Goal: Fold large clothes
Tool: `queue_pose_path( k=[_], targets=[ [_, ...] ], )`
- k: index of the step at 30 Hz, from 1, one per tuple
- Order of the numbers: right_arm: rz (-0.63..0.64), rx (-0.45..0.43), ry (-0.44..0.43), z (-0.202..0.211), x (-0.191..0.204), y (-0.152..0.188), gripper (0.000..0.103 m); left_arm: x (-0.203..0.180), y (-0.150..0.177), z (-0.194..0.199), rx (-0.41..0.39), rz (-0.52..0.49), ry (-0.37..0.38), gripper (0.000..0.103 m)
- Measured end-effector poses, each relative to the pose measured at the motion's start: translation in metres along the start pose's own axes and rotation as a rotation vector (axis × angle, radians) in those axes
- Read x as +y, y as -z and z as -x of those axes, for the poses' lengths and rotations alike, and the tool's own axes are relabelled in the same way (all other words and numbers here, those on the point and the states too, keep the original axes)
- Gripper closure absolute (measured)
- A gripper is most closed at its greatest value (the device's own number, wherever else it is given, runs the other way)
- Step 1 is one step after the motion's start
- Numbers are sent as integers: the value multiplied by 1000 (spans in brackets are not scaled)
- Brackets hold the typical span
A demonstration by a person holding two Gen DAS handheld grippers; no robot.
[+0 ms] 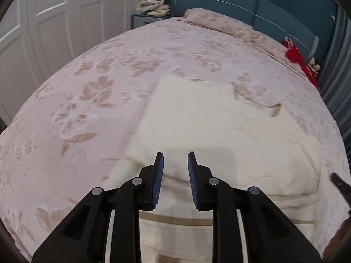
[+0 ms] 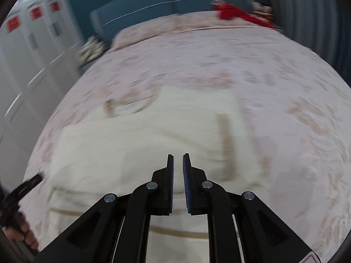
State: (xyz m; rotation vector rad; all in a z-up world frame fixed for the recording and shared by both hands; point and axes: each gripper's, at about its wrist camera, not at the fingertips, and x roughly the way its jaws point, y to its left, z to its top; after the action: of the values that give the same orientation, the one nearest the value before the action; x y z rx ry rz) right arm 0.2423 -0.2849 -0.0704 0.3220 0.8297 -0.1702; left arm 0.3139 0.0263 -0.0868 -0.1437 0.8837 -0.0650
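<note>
A large cream garment [image 1: 210,127] with tan stripes lies partly folded on the bed, spread under both grippers. It also shows in the right wrist view [image 2: 136,144], blurred by motion. My left gripper [image 1: 175,156] hovers over the garment's near part, its jaws open and empty. My right gripper [image 2: 178,157] hovers over the garment too, its jaws a narrow gap apart with nothing between them. The left gripper [image 2: 24,188] shows at the left edge of the right wrist view, with the hand holding it.
The bed [image 1: 87,92] has a pink floral cover and a pillow [image 1: 219,19] by the teal headboard. A red cloth [image 1: 296,54] lies at the far right. White wardrobe doors [image 1: 54,22] stand left, with folded laundry [image 1: 153,5] on a nightstand.
</note>
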Motion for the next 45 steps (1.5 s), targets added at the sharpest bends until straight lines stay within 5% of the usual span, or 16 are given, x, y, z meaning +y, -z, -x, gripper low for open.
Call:
queue_pose_path(
  k=[6, 18, 30, 34, 39, 40, 45],
  targets=[
    [52, 98, -52, -52, 49, 22, 95, -35, 6, -28, 52, -47, -2, 81],
    [54, 154, -44, -93, 39, 53, 103, -45, 35, -68, 92, -103, -33, 81],
    [53, 110, -56, -94, 35, 63, 103, -47, 52, -72, 30, -150, -46, 81],
    [58, 133, -80, -89, 32, 59, 103, -39, 48, -67, 38, -137, 4, 81],
    [162, 211, -83, -64, 31, 57, 99, -15, 38, -42, 76, -170, 51, 77],
    [185, 218, -70, -58, 29, 56, 97, -5, 33, -37, 82, -170, 33, 67],
    [181, 182, -47, -40, 18, 22, 95, 22, -10, -22, 40, -135, 25, 64]
  ],
)
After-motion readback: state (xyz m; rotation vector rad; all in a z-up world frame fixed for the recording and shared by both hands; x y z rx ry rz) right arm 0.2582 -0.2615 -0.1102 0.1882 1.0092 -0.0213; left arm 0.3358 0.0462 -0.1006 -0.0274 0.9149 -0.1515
